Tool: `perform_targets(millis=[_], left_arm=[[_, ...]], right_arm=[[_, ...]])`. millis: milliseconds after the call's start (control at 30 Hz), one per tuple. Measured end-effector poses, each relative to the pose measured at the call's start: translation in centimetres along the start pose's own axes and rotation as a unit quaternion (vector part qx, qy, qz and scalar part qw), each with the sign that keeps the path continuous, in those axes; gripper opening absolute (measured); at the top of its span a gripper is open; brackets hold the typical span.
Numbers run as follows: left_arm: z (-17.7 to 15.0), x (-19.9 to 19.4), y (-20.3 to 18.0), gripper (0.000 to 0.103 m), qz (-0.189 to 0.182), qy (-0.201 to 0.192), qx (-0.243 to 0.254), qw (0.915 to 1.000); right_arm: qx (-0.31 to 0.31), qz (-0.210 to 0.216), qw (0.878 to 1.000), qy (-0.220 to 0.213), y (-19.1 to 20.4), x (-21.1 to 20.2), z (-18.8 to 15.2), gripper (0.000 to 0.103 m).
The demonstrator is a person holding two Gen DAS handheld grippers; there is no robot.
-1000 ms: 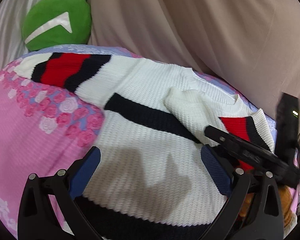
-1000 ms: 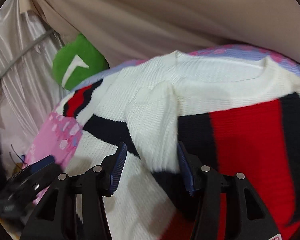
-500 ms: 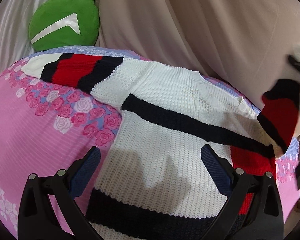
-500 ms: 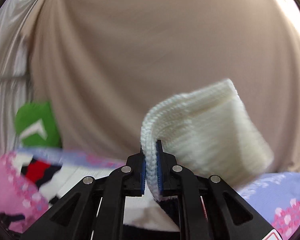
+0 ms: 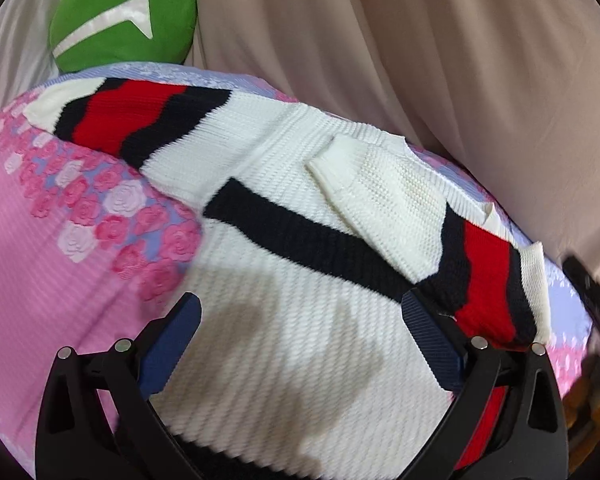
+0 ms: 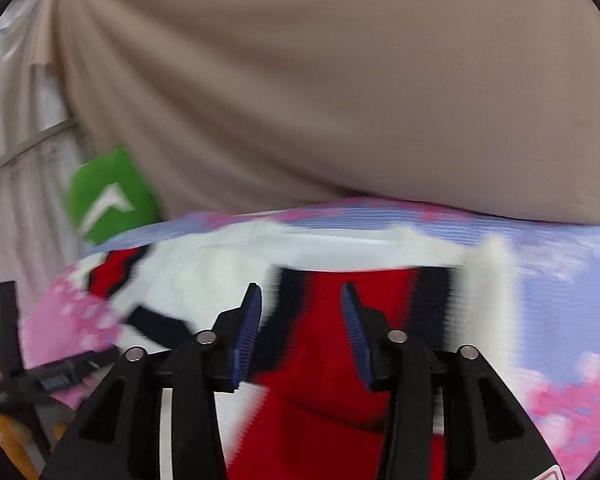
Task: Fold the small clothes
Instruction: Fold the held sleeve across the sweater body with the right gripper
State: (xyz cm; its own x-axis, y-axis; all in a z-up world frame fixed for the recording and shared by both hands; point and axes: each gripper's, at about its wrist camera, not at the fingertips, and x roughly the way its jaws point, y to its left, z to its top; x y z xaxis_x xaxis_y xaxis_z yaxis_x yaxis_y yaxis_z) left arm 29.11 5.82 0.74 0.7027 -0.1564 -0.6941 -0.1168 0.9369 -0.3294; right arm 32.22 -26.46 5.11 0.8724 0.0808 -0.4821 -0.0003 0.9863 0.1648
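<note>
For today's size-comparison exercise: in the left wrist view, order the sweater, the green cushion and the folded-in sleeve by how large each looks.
1. sweater, by far the largest.
2. folded-in sleeve.
3. green cushion, though it lies farther from the camera and is cut by the frame edge, so its rank against the sleeve is unsure.

- Sweater: chunky ribbed knit, matt.
- Bedspread: quilted cloth with raised roses, slight sheen.
- Curtain: smooth matt cloth.
- Pillow: fuzzy plush with a satin patch.
- Left tongs: matt black plastic, ridged blue pads, shiny metal pins.
</note>
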Motion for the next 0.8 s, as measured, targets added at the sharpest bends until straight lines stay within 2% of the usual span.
perform_targets(millis=[33,100,233,300,333,400,467,500,567,600,700,800], left_arm=[[0.2,0.5,-0.4,0.098,-0.002,0.003,-0.005,1.0],[0.4,1.6,-1.4,0.098,0.001,0.005,-0.013,0.9999],[0.1,3.2,-3.6,0.098,0.03,-0.01,-0.001,0.9995],[-0.1,3.4,-4.5,0.098,0.041,-0.016,0.007,0.999],[0.0,3.5,-4.7,0.098,0.045,-0.017,0.01,0.9988],[0.4,3.3,-4.7,0.098,0.044,-0.021,0.004,0.9988],[1.1,3.0,-4.2,0.098,0.048,-0.03,-0.006,0.9984],[1.4,3.1,-4.0,0.098,0.051,-0.033,-0.012,0.9981],[1.9,4.0,-3.9,0.098,0.058,-0.027,-0.027,0.9976],[2.1,4.7,-3.9,0.098,0.052,-0.018,-0.037,0.9978],[2.0,6.0,-4.5,0.098,0.043,0.015,-0.04,0.9982],[1.0,5.8,-5.0,0.098,0.054,0.02,-0.018,0.9982]], right_arm=[[0.017,-0.019,1.0,0.006,-1.8,-0.2,-0.5,0.05],[0.068,-0.027,0.997,0.037,-4.9,0.8,-1.7,0.05],[0.105,-0.018,0.991,0.086,-6.1,3.9,-4.0,0.05],[0.094,-0.021,0.991,0.095,-5.6,5.0,-4.3,0.038],[0.095,-0.017,0.991,0.087,-5.7,4.6,-4.0,0.021],[0.107,-0.007,0.993,0.041,-6.6,2.2,-3.2,0.018],[0.113,-0.03,0.993,0.006,-8.4,0.2,-2.9,0.017],[0.118,-0.039,0.992,0.018,-9.4,0.7,-3.2,0.017],[0.116,-0.044,0.989,0.085,-10.6,3.4,-4.3,0.018],[0.116,-0.046,0.987,0.101,-10.7,4.2,-5.0,0.018],[0.104,-0.044,0.992,0.056,-9.3,2.2,-5.0,0.021],[0.085,-0.047,0.995,0.013,-8.0,-0.1,-4.3,0.024]])
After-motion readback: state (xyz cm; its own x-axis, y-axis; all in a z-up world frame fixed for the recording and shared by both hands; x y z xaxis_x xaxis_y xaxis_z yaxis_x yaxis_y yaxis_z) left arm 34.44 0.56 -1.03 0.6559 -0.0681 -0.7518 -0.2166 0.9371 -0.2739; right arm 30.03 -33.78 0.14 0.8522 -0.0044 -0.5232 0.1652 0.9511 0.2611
